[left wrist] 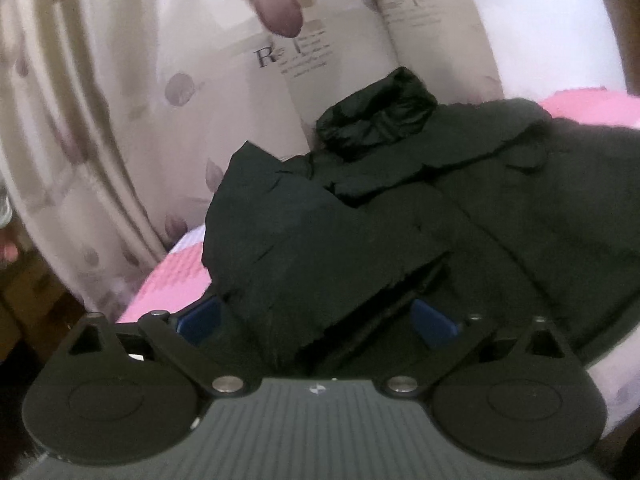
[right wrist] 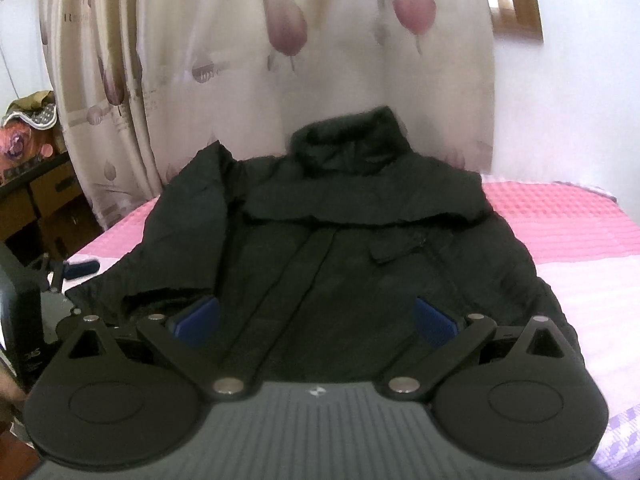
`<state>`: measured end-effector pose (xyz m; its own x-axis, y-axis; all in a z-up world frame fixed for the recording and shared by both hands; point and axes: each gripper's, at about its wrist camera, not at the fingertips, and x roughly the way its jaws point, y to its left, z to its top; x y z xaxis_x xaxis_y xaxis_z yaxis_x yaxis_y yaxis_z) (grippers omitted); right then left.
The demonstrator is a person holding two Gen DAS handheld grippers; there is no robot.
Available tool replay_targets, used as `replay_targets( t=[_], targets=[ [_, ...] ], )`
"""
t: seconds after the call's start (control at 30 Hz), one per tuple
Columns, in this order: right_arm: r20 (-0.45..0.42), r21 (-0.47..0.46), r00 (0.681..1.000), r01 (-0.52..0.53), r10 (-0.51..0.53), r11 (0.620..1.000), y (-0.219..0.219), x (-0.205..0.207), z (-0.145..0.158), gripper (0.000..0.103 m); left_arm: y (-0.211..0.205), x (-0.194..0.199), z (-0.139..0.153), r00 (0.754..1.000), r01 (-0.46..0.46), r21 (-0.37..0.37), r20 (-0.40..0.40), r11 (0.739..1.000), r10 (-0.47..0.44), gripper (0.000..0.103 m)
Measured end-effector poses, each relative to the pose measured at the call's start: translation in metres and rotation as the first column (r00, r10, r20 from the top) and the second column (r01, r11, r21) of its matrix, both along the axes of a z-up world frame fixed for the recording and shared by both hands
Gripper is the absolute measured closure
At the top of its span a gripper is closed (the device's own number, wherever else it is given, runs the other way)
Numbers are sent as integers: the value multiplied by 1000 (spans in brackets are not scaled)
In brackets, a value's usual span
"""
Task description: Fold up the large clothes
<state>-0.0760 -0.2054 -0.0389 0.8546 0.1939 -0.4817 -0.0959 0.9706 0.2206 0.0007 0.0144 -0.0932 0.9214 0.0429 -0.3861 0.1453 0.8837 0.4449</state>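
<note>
I see 1 black jacket (right wrist: 352,240) lying flat on 1 pink bed (right wrist: 568,216), collar at 12 o'clock. My 2 claws, left claw (left wrist: 316,316) and right claw (right wrist: 316,316), both gape wide, holding nothing. 1 flowery curtain (right wrist: 240,60) hangs behind.

Pink checked bedspread (right wrist: 560,216) across the bed, cream curtain (right wrist: 320,60) with pink tulip print hanging behind its far edge, white wall (right wrist: 580,100) to the right, wooden frame (right wrist: 516,4) on that wall, wooden drawers (right wrist: 36,208) beyond the left edge, cluttered on top
</note>
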Motion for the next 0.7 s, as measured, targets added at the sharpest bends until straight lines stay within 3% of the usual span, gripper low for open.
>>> replay_targets(
  t=[0.1,0.2,0.3,0.37,0.4,0.53,0.6,0.7],
  targets=[
    [-5,-2,1000,3,-3,1000,-1,2,-1,0,-7,8,-7,999,35,78,-2,996,-35,7],
    [-12,-1,1000,7,-7,1000,-1,4,-2,0,-9,17,-15,999,49,116,-30,992,-46,19],
    [-23,0,1000,4,-4,1000,-1,5,-4,0,-4,27,-18,996,67,102,-72,992,-60,47],
    [-28,-1,1000,3,-3,1000,-1,7,-5,0,-2,33,-19,996,55,102,-80,993,-47,83],
    [-33,-1,999,2,-2,1000,0,9,-5,0,0,36,-19,997,39,105,-73,994,-32,89],
    [-43,-8,999,-1,1,1000,1,12,-7,0,16,45,0,998,-59,66,-7,996,60,90],
    [-46,-16,999,1,-1,1000,0,13,-8,0,36,55,21,991,-132,5,21,991,132,91],
    [-55,-18,998,4,-5,1000,0,17,-9,0,81,77,62,963,-261,-108,37,959,266,90]
  ],
)
